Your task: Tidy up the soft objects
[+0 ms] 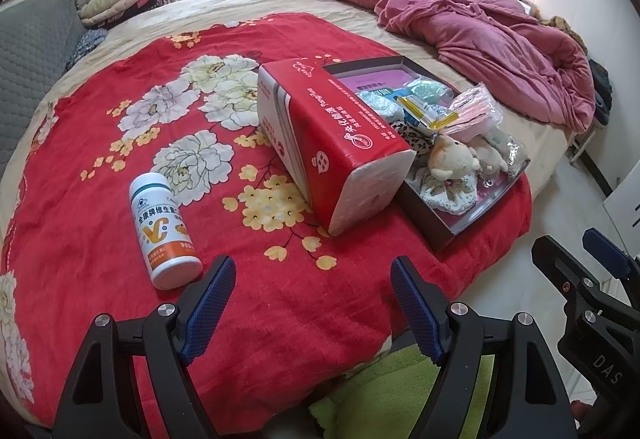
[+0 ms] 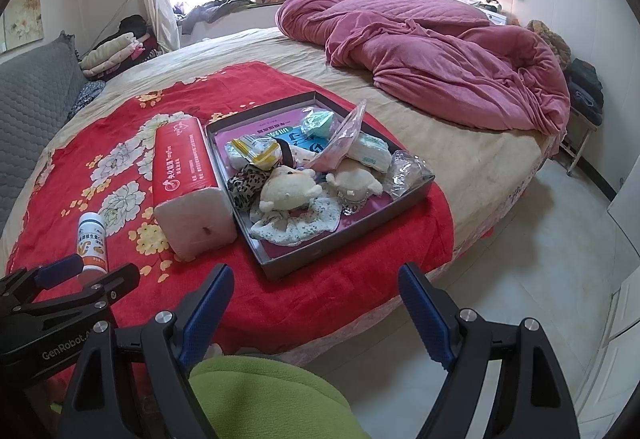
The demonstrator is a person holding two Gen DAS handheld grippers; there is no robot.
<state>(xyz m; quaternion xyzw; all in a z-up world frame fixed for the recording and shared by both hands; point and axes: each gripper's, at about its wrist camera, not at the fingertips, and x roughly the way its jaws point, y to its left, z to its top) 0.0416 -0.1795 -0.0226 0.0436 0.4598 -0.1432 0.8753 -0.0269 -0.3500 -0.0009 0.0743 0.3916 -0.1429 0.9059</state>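
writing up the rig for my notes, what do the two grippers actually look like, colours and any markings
Both match: the left gripper and right gripper have matte black angular frames with silver round bolts and textured blue pads lining the fingers. From the right camera the left one's body reads "GenRobot" in pale letters; from the left camera the right one shows "DAS". No cables visible.

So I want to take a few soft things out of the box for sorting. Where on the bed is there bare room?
Free: the red floral blanket between the box and the bed edge, and the patch left of the tissue pack, beyond the vitamin bottle. The beige sheet before the pink quilt is bare too. The box itself is crowded.
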